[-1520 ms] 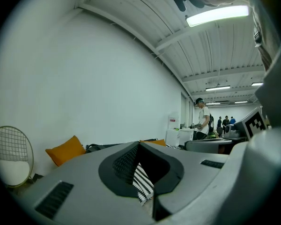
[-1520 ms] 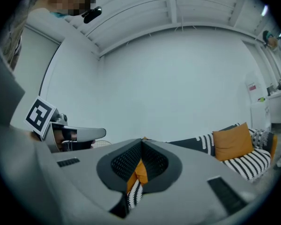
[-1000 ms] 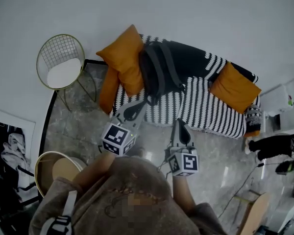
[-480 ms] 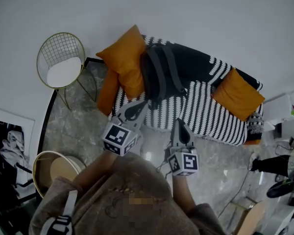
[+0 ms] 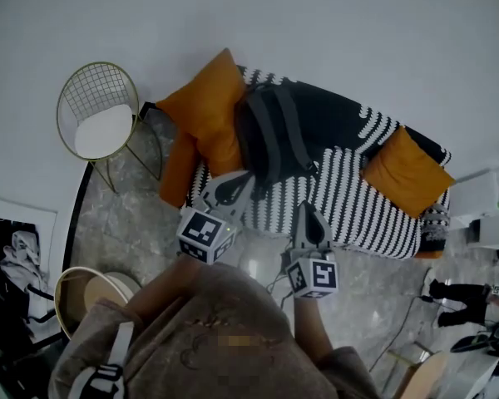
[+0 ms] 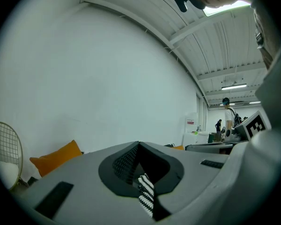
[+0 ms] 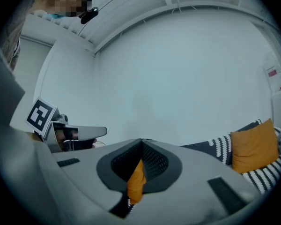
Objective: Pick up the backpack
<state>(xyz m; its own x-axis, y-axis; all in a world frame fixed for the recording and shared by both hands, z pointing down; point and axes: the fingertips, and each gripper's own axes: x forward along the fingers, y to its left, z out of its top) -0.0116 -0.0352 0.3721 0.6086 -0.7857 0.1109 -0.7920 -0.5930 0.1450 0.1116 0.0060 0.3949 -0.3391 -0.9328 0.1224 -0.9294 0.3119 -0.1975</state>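
Both grippers have edged toward the sofa with us, and it now sits closer below. Our left gripper and right gripper are clenched on nothing, tips over the sofa's front edge, bare grey floor beneath. Beyond, the black backpack rests on the seat, touching an orange cushion; 1 wire chair stands further left.

I see a brown sweater in the lower frame; the grey left tongs and right tongs carry black-and-white marker cubes.
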